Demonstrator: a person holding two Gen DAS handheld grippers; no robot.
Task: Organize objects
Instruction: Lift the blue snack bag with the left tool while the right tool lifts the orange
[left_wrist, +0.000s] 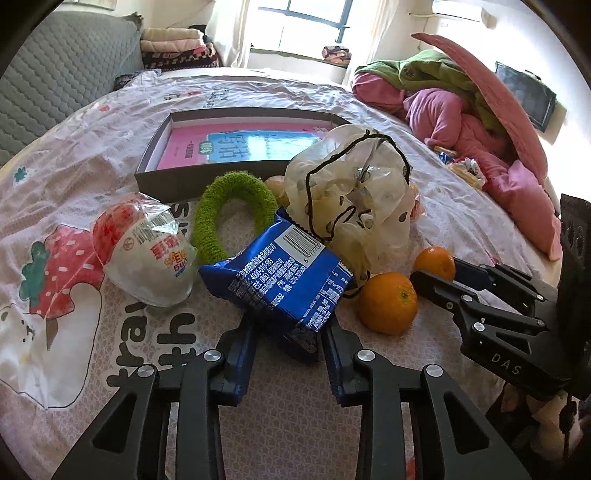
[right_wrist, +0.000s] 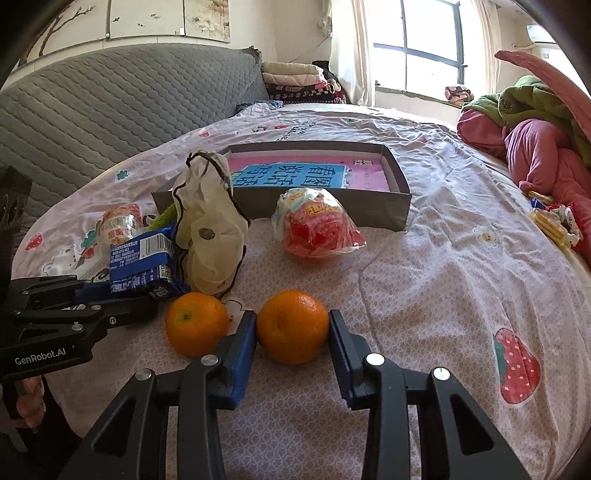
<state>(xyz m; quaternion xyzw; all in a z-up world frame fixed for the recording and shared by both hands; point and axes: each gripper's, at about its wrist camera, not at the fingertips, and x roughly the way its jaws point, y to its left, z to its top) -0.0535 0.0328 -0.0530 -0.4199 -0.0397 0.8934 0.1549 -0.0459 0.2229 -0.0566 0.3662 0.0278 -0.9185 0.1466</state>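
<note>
On the printed bedsheet lies a blue snack packet (left_wrist: 284, 273). My left gripper (left_wrist: 288, 328) is shut on its near end, with a pad against each side. An orange (right_wrist: 291, 325) sits between the pads of my right gripper (right_wrist: 292, 321), which press on both its sides. A second orange (right_wrist: 195, 323) rests just left of it, loose. Behind these are a crumpled plastic bag with a black cord (left_wrist: 354, 199), a green fuzzy ring (left_wrist: 236, 214), a wrapped white bowl (left_wrist: 147, 254) and a wrapped red packet (right_wrist: 317, 225). A shallow grey box (right_wrist: 369, 210) holds a pink and blue book.
A heap of pink and green bedding (right_wrist: 535, 147) fills the right side of the bed, with small yellow and blue items (right_wrist: 550, 218) beside it. A grey quilted headboard (right_wrist: 110, 96) stands on the left. Folded blankets (right_wrist: 295, 79) are stacked by the window.
</note>
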